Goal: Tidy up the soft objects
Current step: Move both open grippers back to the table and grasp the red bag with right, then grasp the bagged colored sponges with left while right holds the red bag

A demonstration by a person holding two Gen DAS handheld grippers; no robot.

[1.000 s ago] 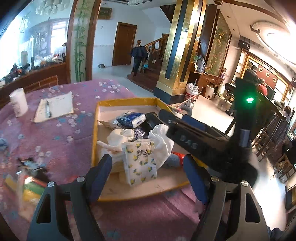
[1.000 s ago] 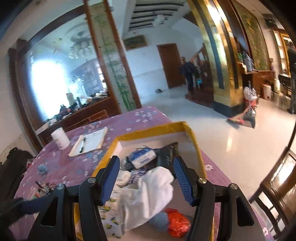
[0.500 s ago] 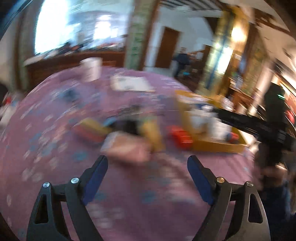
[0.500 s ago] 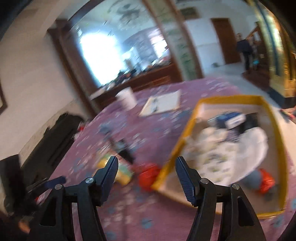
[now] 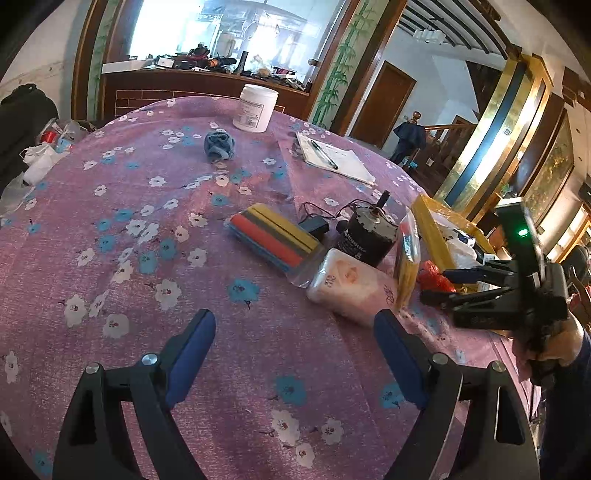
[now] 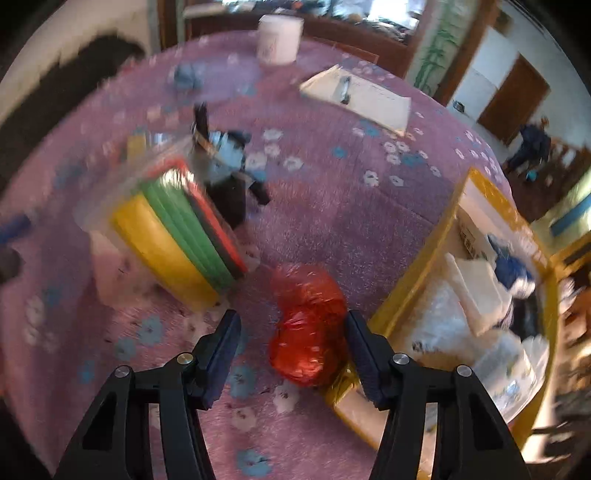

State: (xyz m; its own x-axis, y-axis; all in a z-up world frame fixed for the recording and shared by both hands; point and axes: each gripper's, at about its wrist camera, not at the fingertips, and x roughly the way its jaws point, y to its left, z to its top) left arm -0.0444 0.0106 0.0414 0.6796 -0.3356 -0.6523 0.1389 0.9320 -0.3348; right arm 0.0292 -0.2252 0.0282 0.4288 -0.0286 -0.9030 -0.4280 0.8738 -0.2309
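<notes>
Now the right gripper [image 6: 291, 345], jaws just closing yet apart, straddles the red bag [image 6: 308, 325]; the left gripper [image 5: 293, 349] gapes over bare worktop [image 5: 147, 206].

Black hand-held gripper [image 5: 293, 334], blue pads [image 5: 192, 354], silver screws.

1. Daylit and fairly bright; strongest light from the blown-out window [image 5: 221, 33] behind the table.
2. Left wrist view sharp, only soft shadows on the tablecloth [image 5: 147, 221].
3. Right wrist view smeared by motion blur, the sponge pack [image 6: 181, 229] streaked.
4. Heavy fisheye bending, dark corners in both.
</notes>
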